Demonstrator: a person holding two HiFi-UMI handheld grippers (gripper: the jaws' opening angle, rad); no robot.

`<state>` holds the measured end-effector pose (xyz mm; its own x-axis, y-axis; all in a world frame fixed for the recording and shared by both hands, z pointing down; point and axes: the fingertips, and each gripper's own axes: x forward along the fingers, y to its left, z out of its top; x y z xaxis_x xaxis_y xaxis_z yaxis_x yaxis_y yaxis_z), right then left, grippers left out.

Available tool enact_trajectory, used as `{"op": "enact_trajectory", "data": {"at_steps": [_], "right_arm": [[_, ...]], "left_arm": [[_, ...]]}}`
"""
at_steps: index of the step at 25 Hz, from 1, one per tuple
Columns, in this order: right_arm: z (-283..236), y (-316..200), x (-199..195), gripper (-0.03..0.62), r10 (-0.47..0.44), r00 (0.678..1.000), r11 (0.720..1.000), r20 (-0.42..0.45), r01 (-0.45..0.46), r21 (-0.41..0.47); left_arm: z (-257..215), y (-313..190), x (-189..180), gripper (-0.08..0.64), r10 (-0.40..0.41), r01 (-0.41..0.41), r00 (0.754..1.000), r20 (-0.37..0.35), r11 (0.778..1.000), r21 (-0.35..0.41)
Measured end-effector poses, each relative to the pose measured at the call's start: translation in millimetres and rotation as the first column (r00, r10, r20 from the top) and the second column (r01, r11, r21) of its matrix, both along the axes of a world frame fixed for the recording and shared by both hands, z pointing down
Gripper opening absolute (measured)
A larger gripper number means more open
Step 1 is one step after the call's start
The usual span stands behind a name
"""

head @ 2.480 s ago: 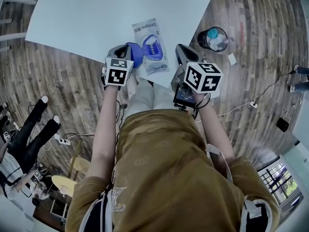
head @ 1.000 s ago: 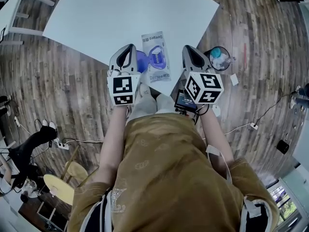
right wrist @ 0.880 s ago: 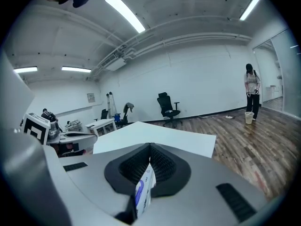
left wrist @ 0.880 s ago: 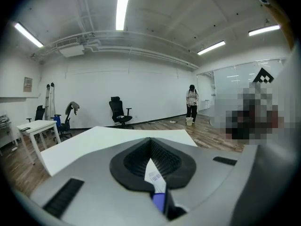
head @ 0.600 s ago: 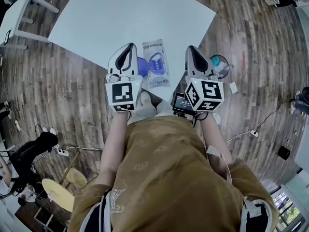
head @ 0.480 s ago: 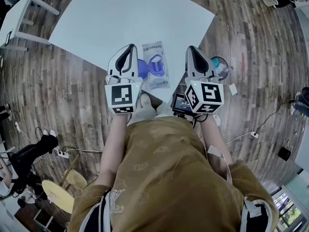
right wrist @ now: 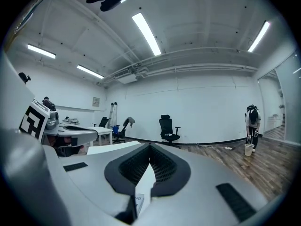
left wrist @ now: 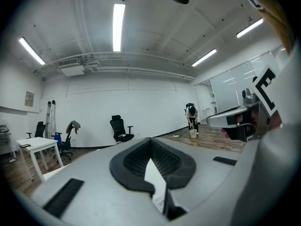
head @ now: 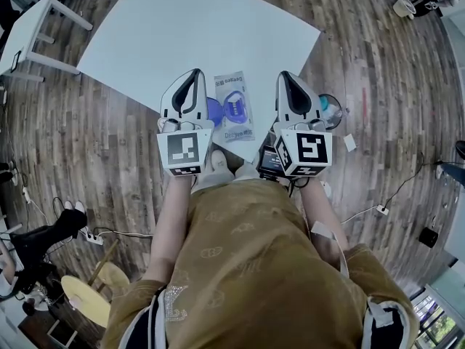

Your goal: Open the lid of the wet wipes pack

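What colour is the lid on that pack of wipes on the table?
The lid is blue, set in a pale grey pack. The head view shows it best.

- A person seen from above, wearing a mustard-brown, short-sleeved top [head: 240,253] with a faint woven pattern.
- Thin white straps [head: 328,242] run over the right shoulder.
- The left gripper [head: 194,74] has a pale grey shell tapering to a point.
- Black ribbed pads [left wrist: 136,161] line its inside, with black slots on the shell.
- The right gripper [head: 284,76] looks the same.
- Each carries a white cube [head: 184,151] printed with black square markers.
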<state>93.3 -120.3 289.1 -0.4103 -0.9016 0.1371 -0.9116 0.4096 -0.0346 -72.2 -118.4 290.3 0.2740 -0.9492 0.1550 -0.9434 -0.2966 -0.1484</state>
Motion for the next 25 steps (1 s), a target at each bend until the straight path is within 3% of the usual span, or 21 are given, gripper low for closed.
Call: {"op": "enact_trajectory", "data": {"at_steps": [25], "right_arm": [[7,-12,8,0.008,0.038,0.999,0.999,-0.018,-0.038,0.001]], "left_arm": [[9,-8,-1,0.002,0.000,0.000,1.000,0.013,1.000,-0.007]]}}
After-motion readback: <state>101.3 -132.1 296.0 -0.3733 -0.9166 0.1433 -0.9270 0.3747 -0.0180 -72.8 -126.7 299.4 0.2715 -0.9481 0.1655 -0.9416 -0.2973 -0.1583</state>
